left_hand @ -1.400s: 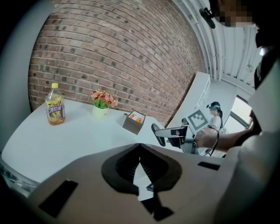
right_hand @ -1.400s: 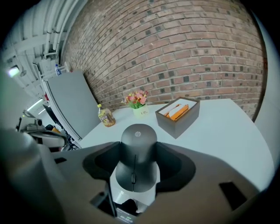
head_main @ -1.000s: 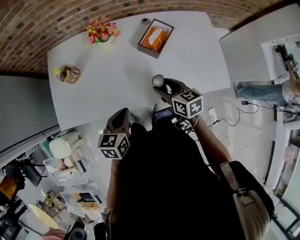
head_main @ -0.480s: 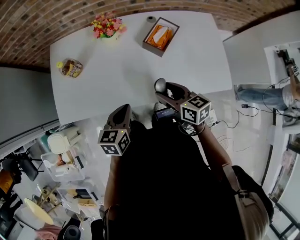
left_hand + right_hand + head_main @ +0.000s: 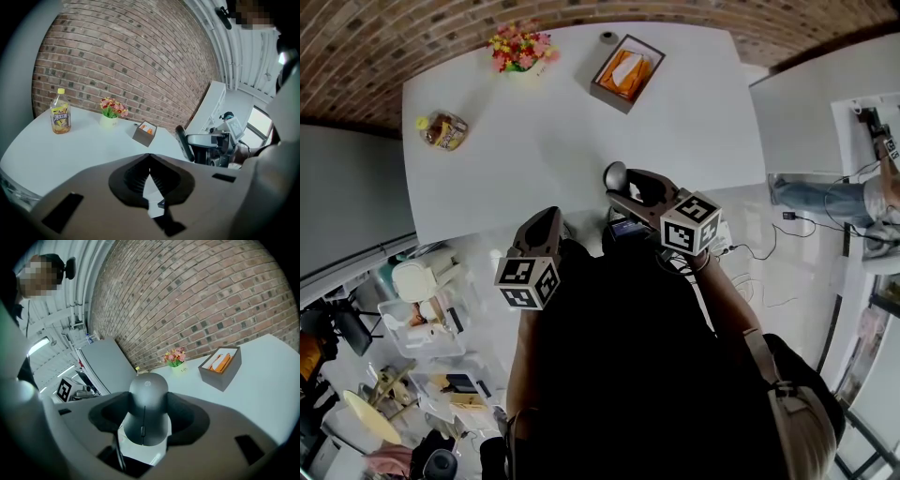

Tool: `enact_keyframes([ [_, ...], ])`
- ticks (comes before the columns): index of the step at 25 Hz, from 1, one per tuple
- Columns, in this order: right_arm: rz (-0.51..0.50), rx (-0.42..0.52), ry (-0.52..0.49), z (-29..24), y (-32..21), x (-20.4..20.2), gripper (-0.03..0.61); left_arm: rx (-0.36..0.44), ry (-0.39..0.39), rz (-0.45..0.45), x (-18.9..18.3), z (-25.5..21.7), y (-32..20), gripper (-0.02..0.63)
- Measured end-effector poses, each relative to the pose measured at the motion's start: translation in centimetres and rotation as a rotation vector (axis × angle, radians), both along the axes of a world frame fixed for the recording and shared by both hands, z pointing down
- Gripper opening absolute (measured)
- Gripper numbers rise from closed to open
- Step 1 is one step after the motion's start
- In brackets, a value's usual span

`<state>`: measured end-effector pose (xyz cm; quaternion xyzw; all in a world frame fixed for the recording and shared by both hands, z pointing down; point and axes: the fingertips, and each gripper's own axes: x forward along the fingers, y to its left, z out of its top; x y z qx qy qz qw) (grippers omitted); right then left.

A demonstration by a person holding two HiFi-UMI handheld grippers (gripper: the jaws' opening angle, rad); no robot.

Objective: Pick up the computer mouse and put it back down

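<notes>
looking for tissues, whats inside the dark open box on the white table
The dark open-topped rectangular box holds orange and white contents, filling most of it. What they are is not clear. Anything beneath them, and the box's floor, is covered.

from the head view i see a white table (image 5: 534, 141). taking its middle as the dial, a pot of flowers (image 5: 523, 49) stands at 11 o'clock, an open box (image 5: 626, 73) with orange contents at 1, a small grey round thing (image 5: 608, 37) just beyond the box, and a yellow-capped bottle (image 5: 442, 130) upright at 9.
</notes>
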<state>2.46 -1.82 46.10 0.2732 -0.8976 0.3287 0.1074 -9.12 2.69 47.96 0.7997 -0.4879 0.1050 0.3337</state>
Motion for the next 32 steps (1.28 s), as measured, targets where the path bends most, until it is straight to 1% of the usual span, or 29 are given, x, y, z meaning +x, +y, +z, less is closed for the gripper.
enact_keyframes([
  [6, -0.014, -0.006, 0.001, 0.2, 0.1, -0.2, 0.275, -0.007, -0.016, 0.009, 0.1, 0.2, 0.0, 0.009],
  [11, -0.022, -0.007, 0.005, 0.2, 0.1, -0.2, 0.273, -0.013, -0.005, -0.008, -0.2, 0.3, -0.1, 0.009],
  [21, -0.015, -0.011, 0.021, 0.5, -0.1, 0.1, 0.275, -0.011, -0.001, -0.013, -0.2, 0.1, 0.1, 0.009],
  [32, 0.002, -0.028, 0.100, 2.8, -1.1, 1.2, 0.275, -0.010, -0.013, -0.032, -0.3, 0.0, 0.6, 0.009],
])
